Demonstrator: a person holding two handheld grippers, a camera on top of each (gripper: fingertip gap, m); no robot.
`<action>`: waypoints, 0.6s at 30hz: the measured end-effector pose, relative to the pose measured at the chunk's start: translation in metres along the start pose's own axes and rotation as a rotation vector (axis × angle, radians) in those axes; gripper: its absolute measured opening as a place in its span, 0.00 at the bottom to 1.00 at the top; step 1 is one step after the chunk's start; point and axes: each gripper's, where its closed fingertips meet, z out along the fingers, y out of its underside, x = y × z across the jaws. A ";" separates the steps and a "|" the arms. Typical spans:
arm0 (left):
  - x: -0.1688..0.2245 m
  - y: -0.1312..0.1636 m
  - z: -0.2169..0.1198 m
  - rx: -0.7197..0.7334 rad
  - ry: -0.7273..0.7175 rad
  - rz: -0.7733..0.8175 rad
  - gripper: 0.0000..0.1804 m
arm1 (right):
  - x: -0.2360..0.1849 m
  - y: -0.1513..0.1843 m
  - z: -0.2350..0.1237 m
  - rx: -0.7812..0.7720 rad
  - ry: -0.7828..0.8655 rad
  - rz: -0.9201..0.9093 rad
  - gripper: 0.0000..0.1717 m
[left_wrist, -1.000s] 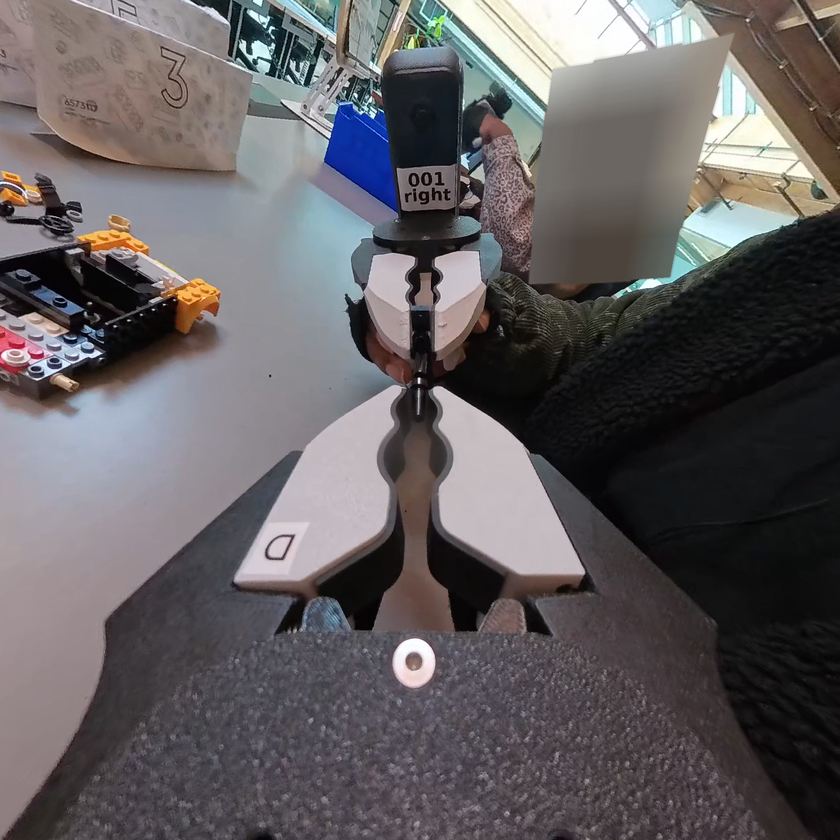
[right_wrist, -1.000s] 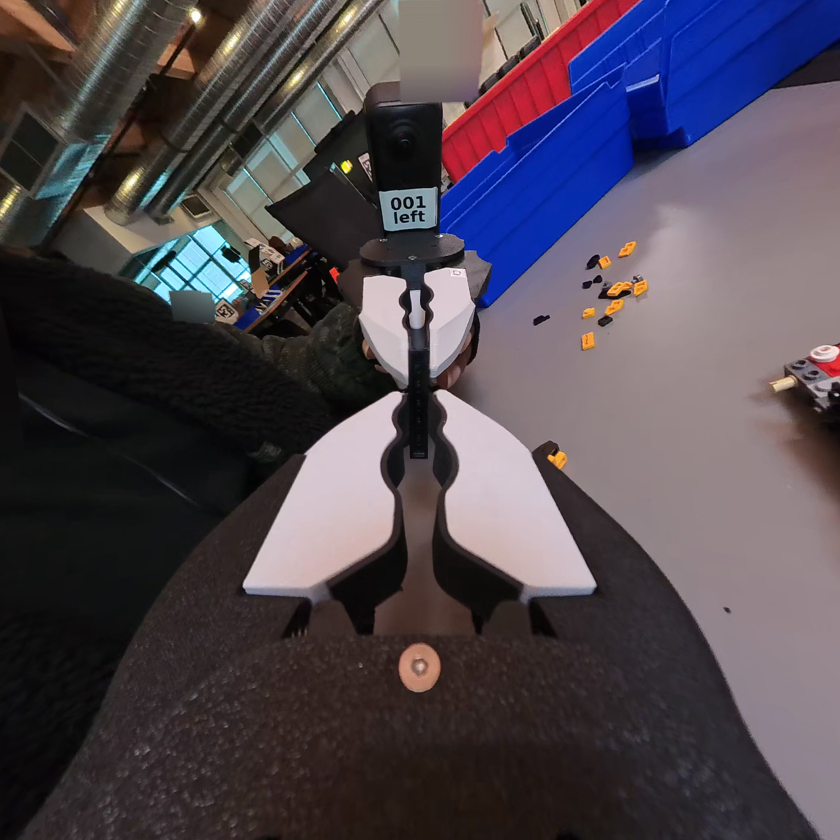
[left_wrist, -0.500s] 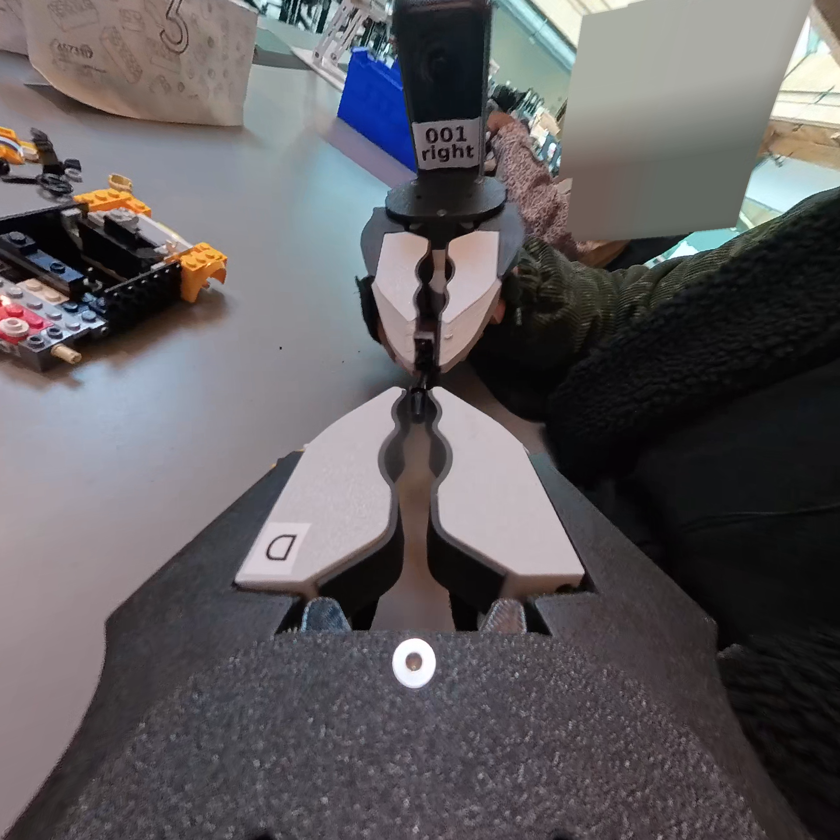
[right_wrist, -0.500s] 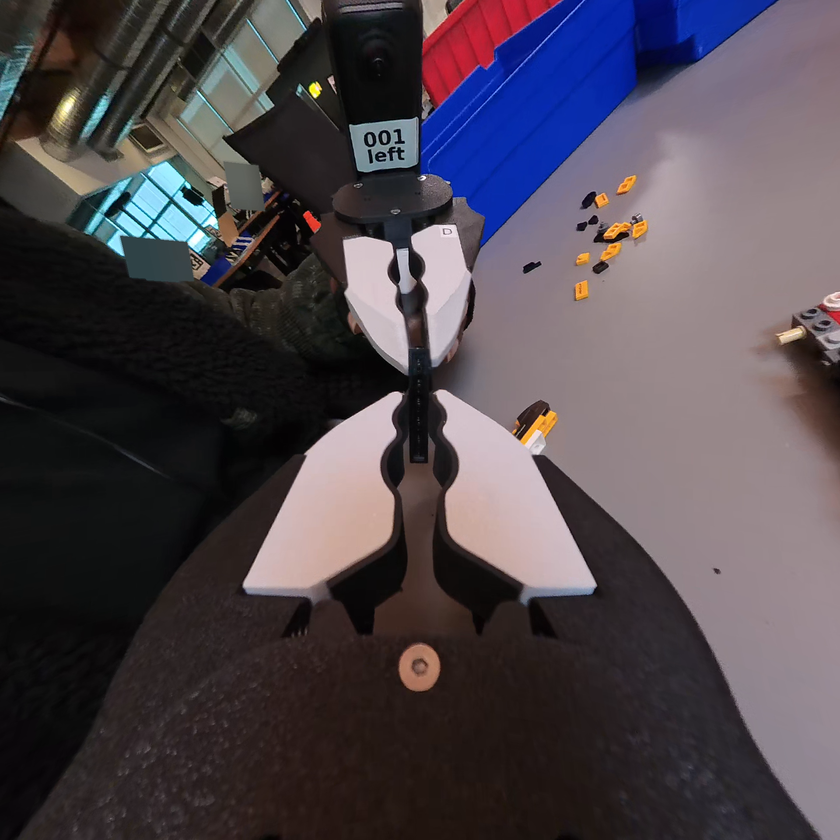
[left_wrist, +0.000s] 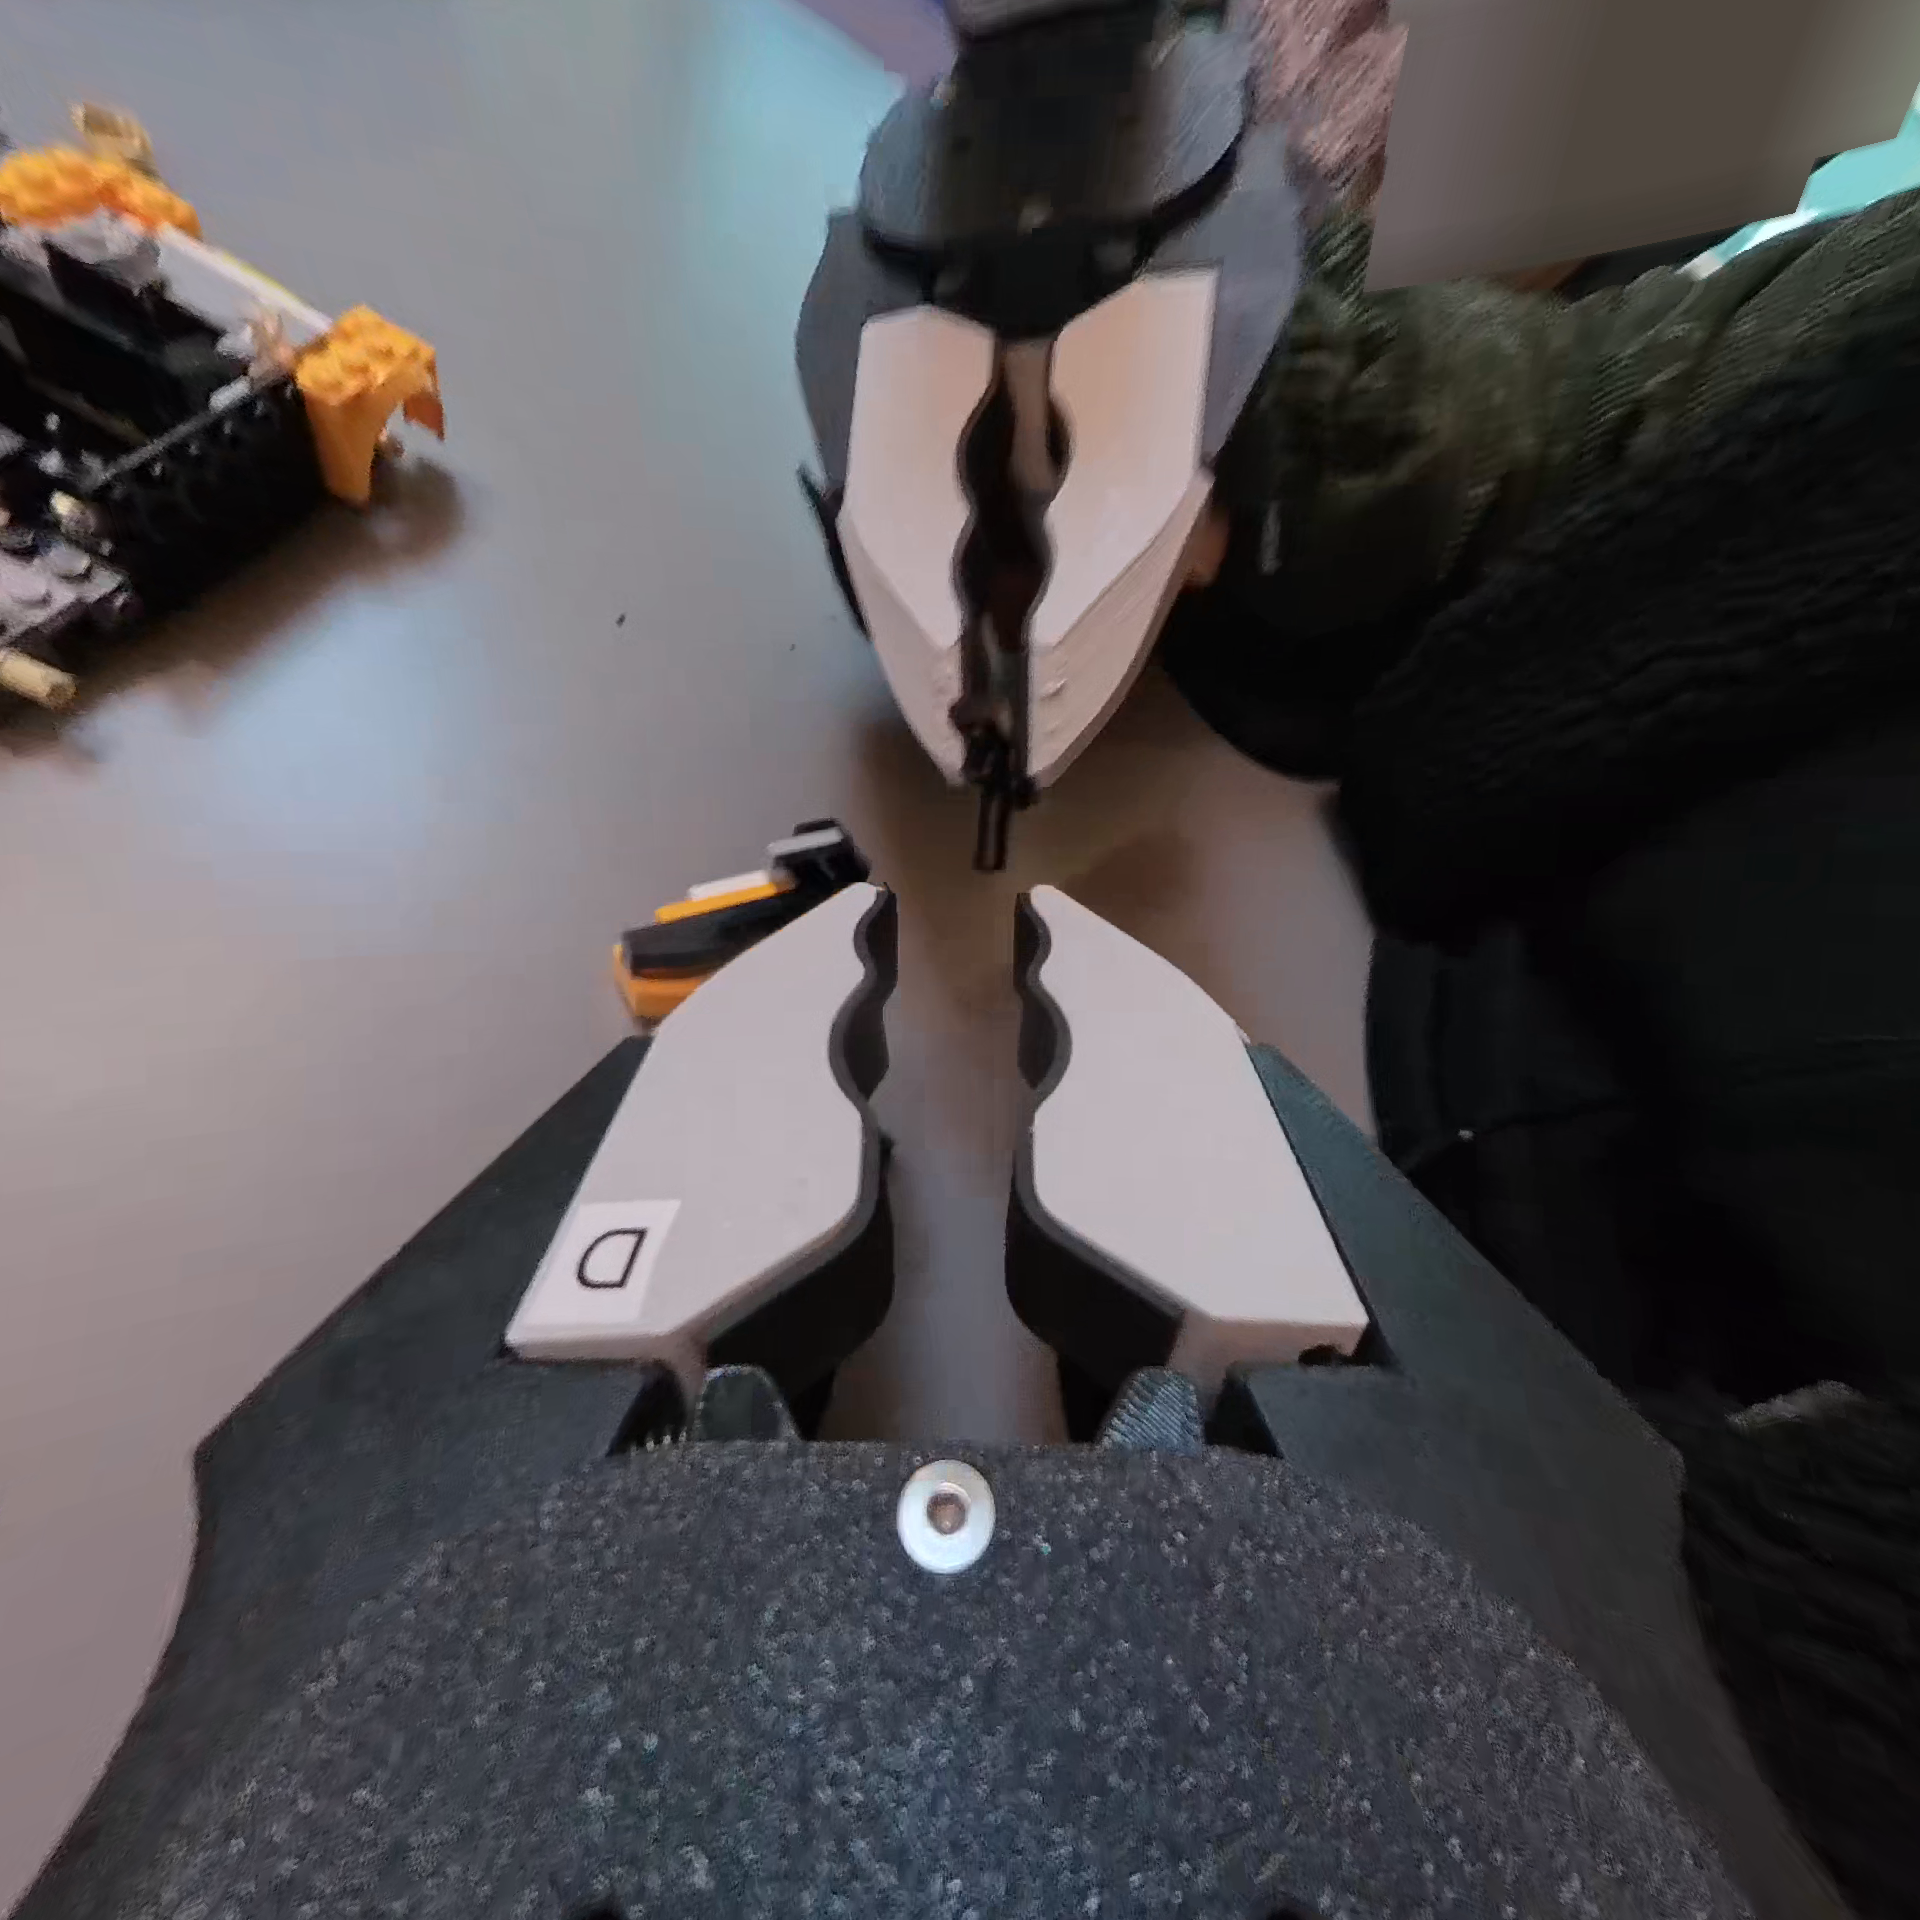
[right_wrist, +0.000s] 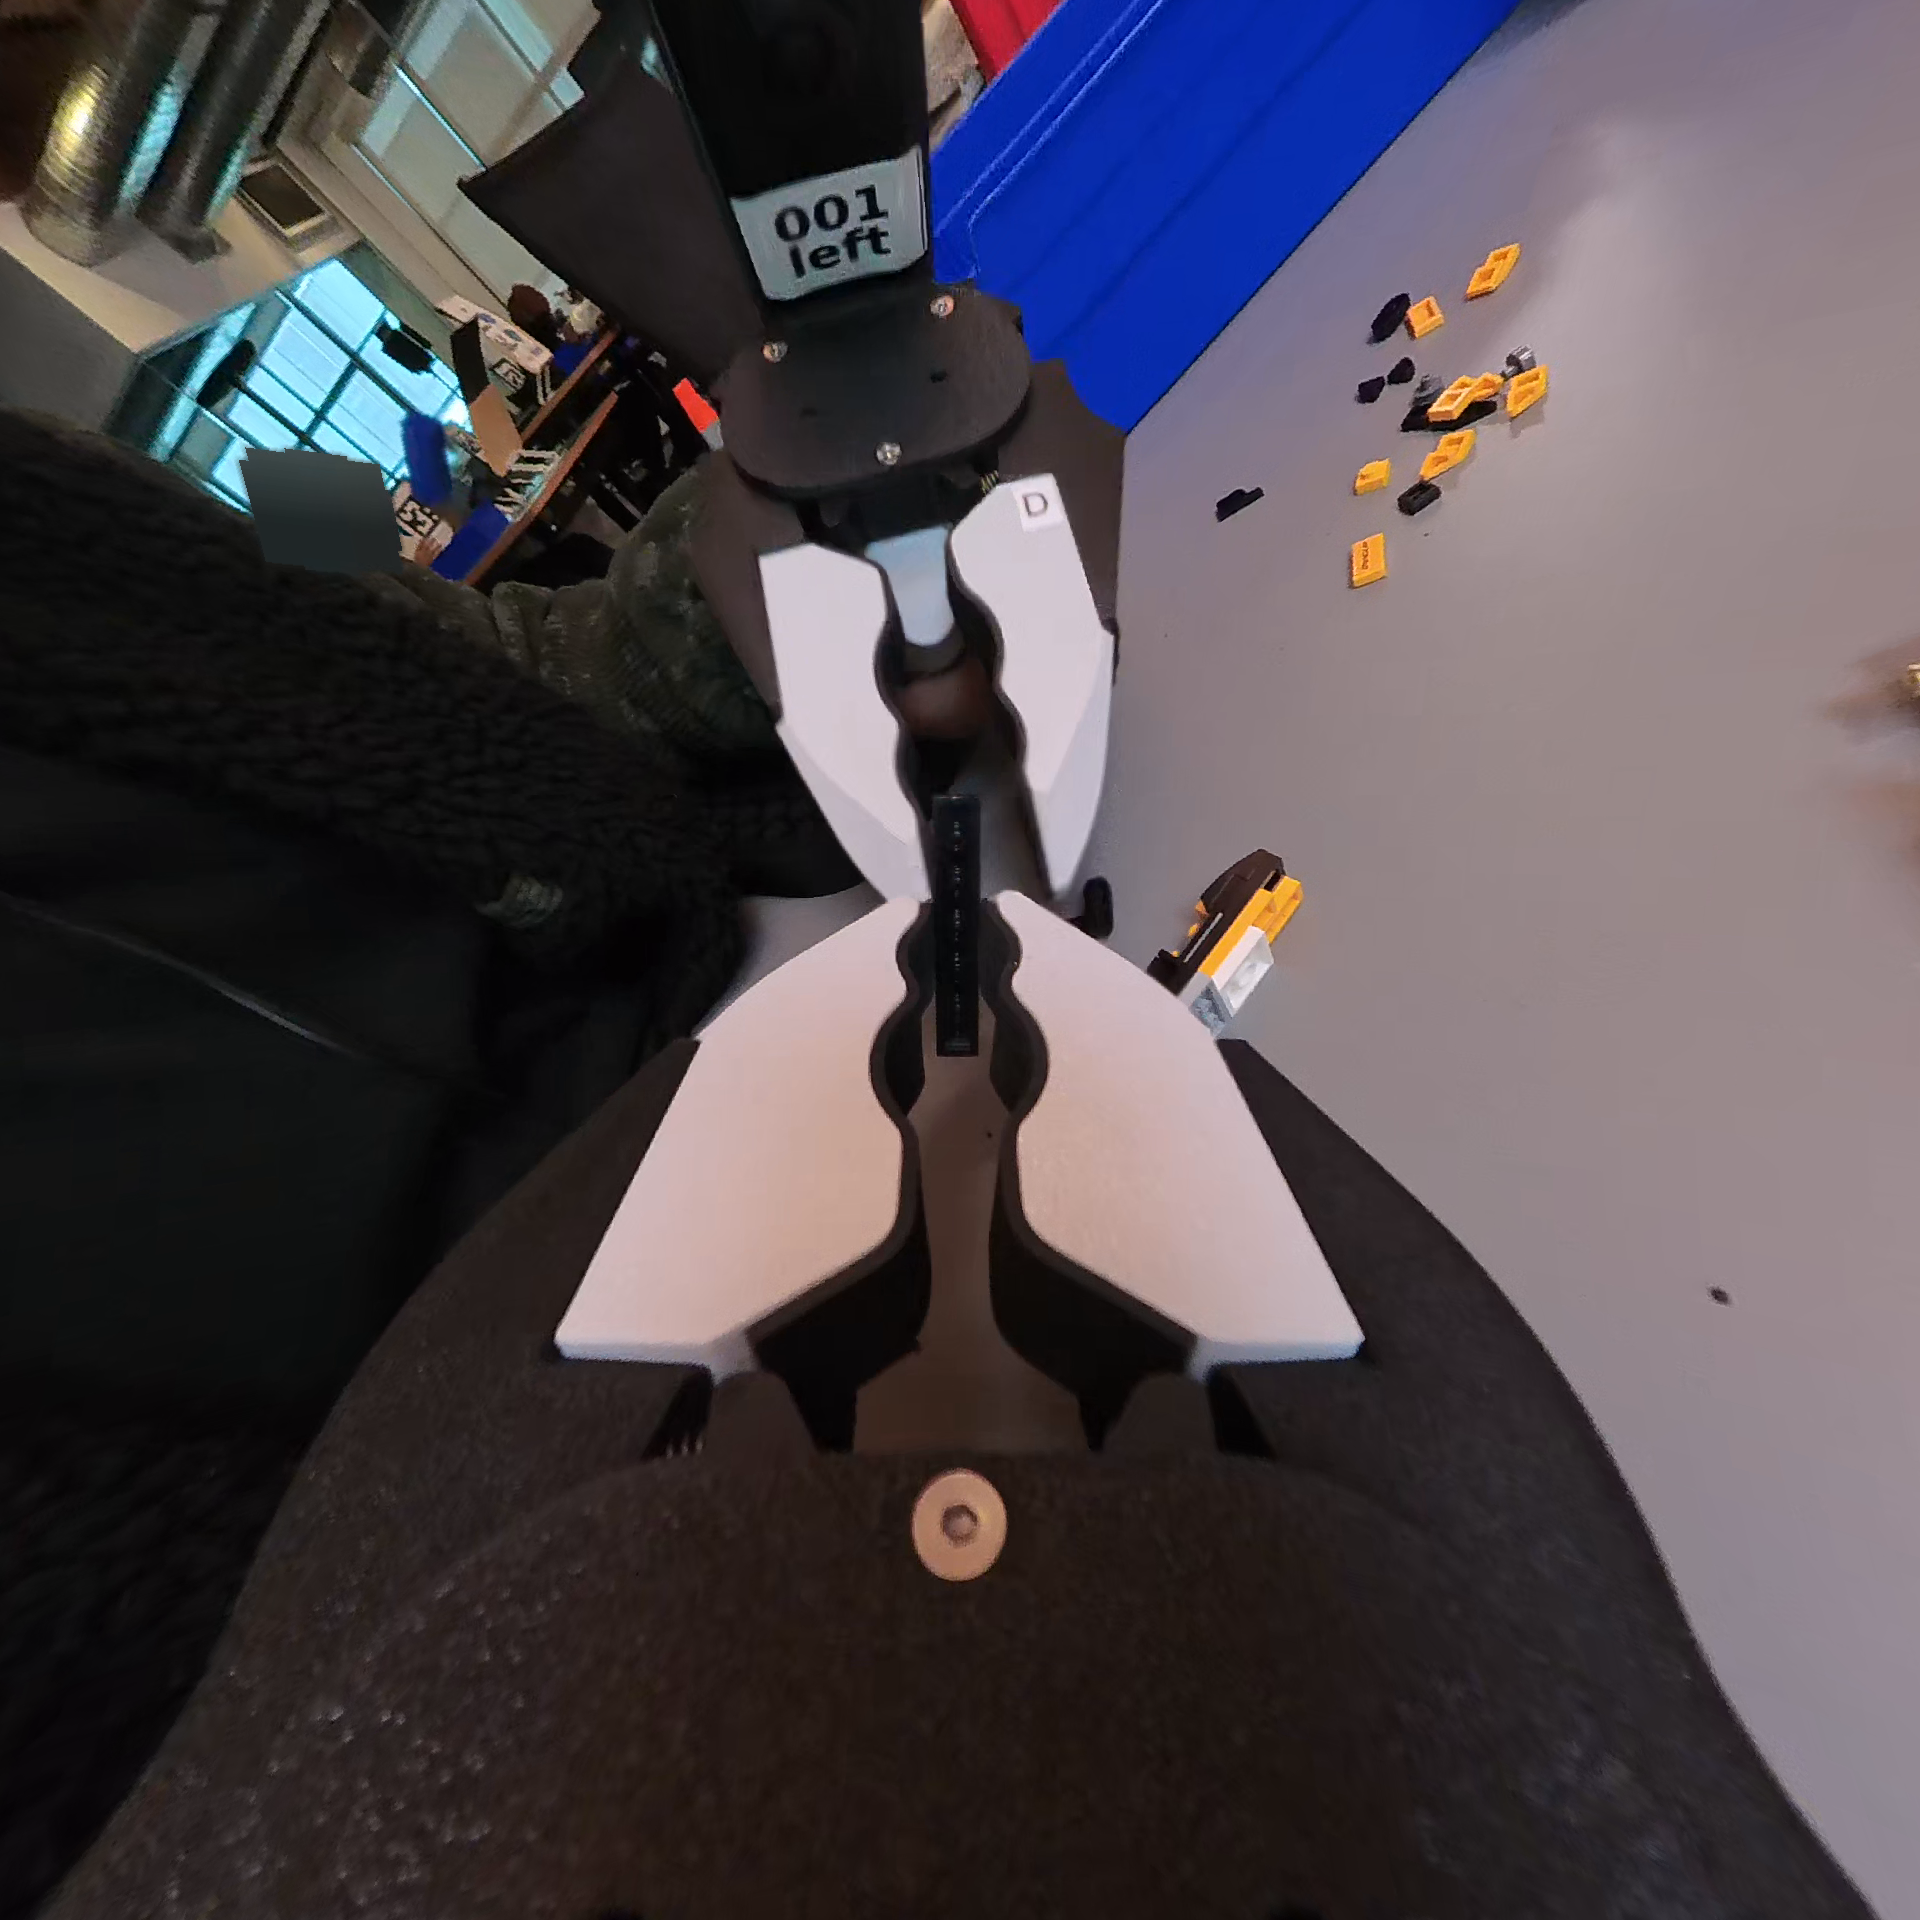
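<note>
Two grippers meet nose to nose: right gripper (right_wrist: 958, 914) pinches a thin black strip (right_wrist: 956, 925), left gripper (left_wrist: 956, 904) gapes bare just short of it, small yellow-black block (left_wrist: 727, 935) beside.

Daylight is coming from windows (right_wrist: 312, 343); soft shadows are lying on the table (left_wrist: 312, 935). Wide-angle distortion is bending edges, and motion blur is smearing the model (left_wrist: 156, 416).

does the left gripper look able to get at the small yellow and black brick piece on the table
Probably yes. The left gripper is open and holds nothing, and the brick piece lies on bare table just beside its left finger, with nothing between them.
</note>
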 end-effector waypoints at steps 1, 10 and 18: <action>0.005 -0.005 -0.001 0.030 0.028 0.000 0.11 | -0.001 0.001 0.001 -0.004 -0.004 0.000 0.04; 0.017 -0.015 -0.012 0.019 0.087 -0.021 0.03 | -0.014 -0.008 0.007 0.035 -0.040 -0.049 0.04; -0.036 0.026 -0.038 -0.172 -0.211 0.035 0.03 | 0.042 -0.013 -0.049 0.007 0.286 -0.098 0.04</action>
